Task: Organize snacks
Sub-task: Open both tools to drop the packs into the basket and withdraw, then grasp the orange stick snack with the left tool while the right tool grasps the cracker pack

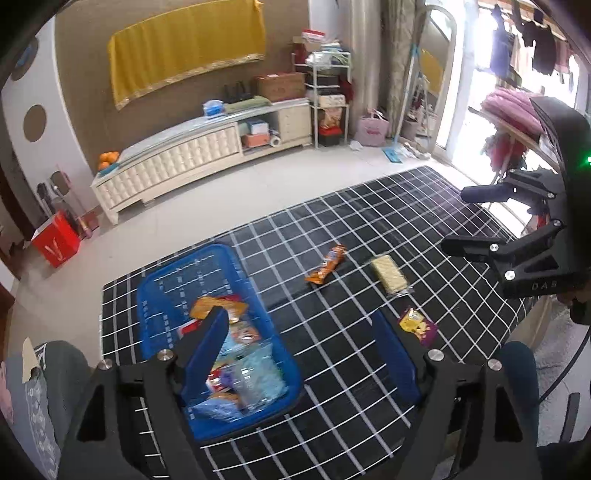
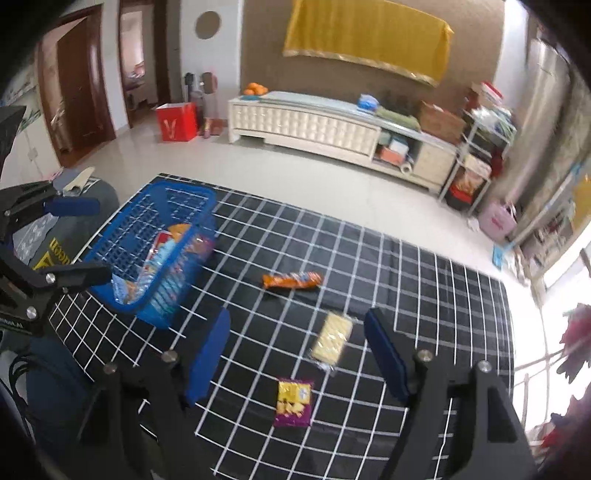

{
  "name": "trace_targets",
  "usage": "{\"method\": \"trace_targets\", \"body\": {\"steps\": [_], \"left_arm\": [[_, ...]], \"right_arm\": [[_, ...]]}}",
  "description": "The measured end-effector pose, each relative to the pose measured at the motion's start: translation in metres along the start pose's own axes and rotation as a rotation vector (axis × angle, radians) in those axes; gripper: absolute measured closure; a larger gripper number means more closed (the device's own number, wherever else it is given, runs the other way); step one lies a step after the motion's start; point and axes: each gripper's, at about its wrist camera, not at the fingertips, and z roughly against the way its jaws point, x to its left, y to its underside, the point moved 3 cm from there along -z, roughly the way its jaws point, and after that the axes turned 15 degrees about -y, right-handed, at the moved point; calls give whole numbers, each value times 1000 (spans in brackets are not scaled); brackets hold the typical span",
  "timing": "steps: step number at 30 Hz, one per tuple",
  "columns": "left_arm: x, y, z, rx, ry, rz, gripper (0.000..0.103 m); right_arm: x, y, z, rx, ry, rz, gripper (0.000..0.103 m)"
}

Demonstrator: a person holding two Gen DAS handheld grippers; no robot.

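Sitting on a black cloth with a white grid [image 2: 369,258], the blue basket [image 2: 122,229] serves as the landmark, already holding a heap of snack packets [image 1: 236,354] in crinkled wrappers. Three snacks lie on the cloth outside it: an orange packet [image 2: 292,280] just beyond the basket's right side, a pale wafer pack in clear wrap [image 2: 331,336] further out from the basket past the orange one, and a purple and yellow packet [image 2: 293,403] well apart from the basket, nearest the front edge of the cloth. In the left wrist view, the left gripper [image 1: 306,343] hangs above the near end of the basket, its blue-padded jaws spread wide with nothing between them; one pad overlaps the heap in the picture, though contact cannot be told. Out to the right of the basket, the right gripper [image 2: 295,339] hangs over the loose snacks, jaws likewise wide apart and empty, with the wafer pack showing in the gap below them. Far behind the basket, a cream cabinet [image 2: 306,122] stands against the wall under a yellow drape [image 2: 369,33]
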Motion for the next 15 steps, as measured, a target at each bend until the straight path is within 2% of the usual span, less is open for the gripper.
{"method": "trace_targets", "body": {"steps": [8,15], "left_arm": [[-63,-22,-39,54,12,-126,24],[-94,-32,-88,121,6,-242,24]], "right_arm": [[-48,26,-21,24,-8,-139,23],[-83,37,-45,10,-40,-245,19]]}}
